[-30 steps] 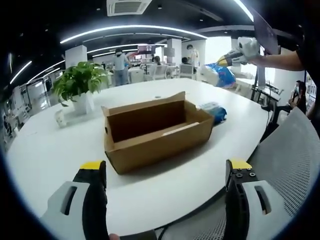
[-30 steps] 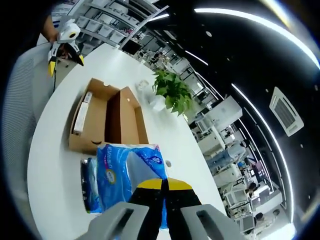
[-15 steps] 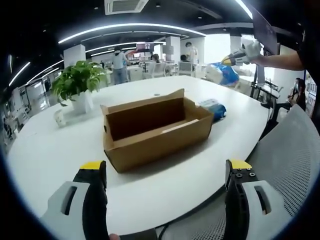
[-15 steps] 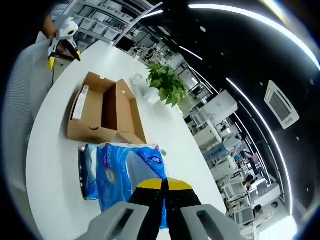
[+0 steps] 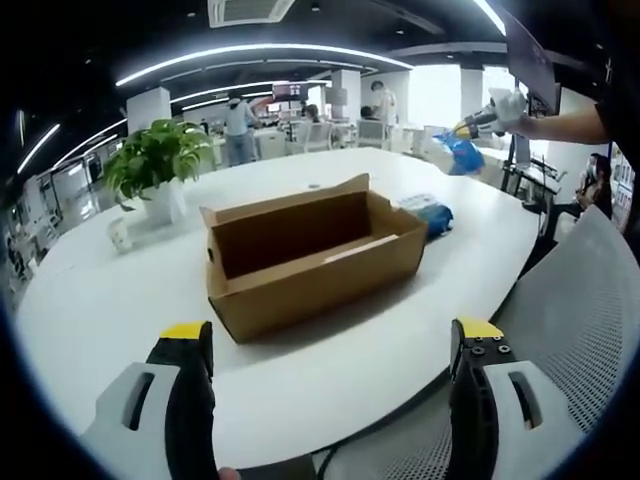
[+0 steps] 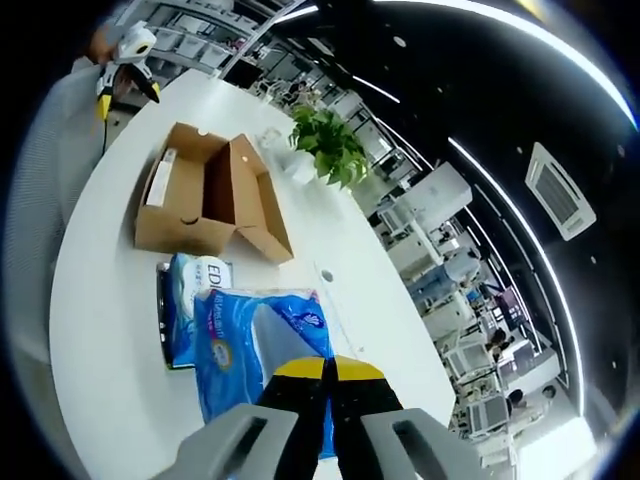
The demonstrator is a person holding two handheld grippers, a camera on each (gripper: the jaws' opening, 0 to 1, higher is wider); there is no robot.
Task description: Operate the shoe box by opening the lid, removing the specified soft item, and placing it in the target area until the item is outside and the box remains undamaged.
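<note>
An open brown cardboard shoe box (image 5: pixel 305 262) lies on the white round table (image 5: pixel 110 300), its lid folded back; the box (image 6: pixel 195 202) also appears in the right gripper view. My right gripper (image 6: pixel 327 372) is shut on a blue and white soft pack (image 6: pixel 262 340), held in the air above the table. In the left gripper view that right gripper (image 5: pixel 480 117) carries the blue pack (image 5: pixel 463 153) at the far right. A second blue pack (image 6: pixel 190 305) lies flat on the table beside the box. My left gripper (image 5: pixel 330 345) hangs open near the table's front edge, gripping nothing.
A potted green plant (image 5: pixel 155 165) and a small white cup (image 5: pixel 119 235) stand at the back left of the table. A grey mesh chair (image 5: pixel 590 310) is at the right. People stand among desks in the background.
My right gripper has carried the blue pack further from the box and lower. The left gripper has stayed still and open.
</note>
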